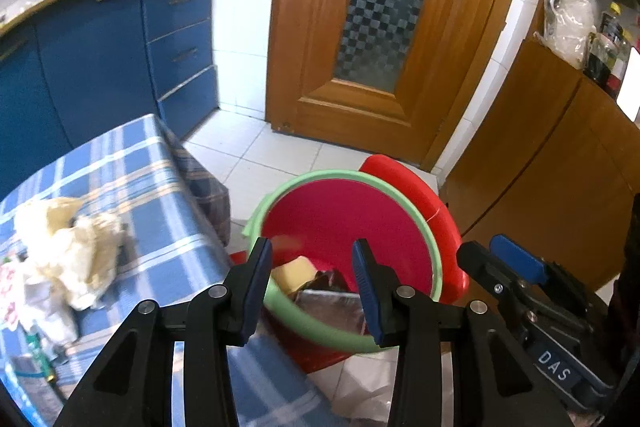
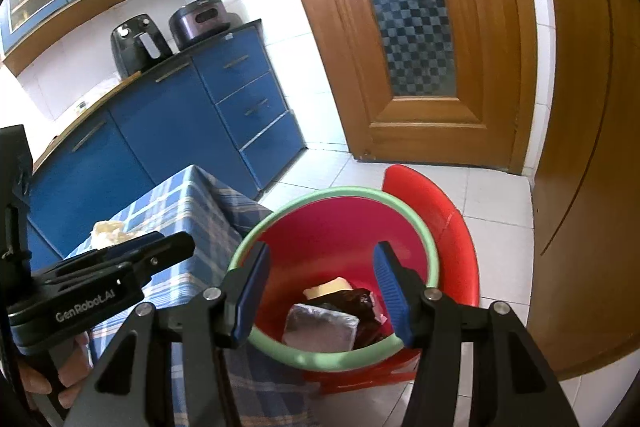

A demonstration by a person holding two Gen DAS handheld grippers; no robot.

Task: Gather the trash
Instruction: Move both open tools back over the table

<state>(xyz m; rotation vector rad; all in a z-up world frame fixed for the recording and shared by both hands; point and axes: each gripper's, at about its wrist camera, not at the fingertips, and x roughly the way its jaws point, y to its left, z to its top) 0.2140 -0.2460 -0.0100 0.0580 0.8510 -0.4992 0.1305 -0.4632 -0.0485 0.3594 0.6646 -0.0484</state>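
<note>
Right now we hold both grippers over the red bin, each with nothing in it. The left gripper [image 1: 312, 287] has its jaws parted to a moderate gap with only air between the blue pads, and the right gripper [image 2: 320, 291] stands much the same, a little wider, also empty. Below them sits the bin [image 2: 412, 223] with its green rim, standing on the floor just beside the bench and touching a red chair [image 2: 452, 215] behind it. Inside lie a yellowish piece [image 2: 328, 287], a grey-silver packet [image 2: 320, 331] and a dark wrapper [image 2: 360, 299], so we judge a drop has just been made and this step is finished.

Further left, on the bench [image 1: 160, 195] with its blue checked cloth, more trash waits: a crumpled cream-coloured wad of paper [image 1: 72, 247] and, nearer the edge of the view, some white and printed scraps [image 1: 24, 299] that we cannot make out well. Beyond stand blue cupboards [image 2: 180, 123] and a wooden door [image 2: 420, 39].

Next, we think, the left gripper should swing back over the bench, come down on the cream wad with jaws wide enough to straddle it, close, and carry it across to the bin.
</note>
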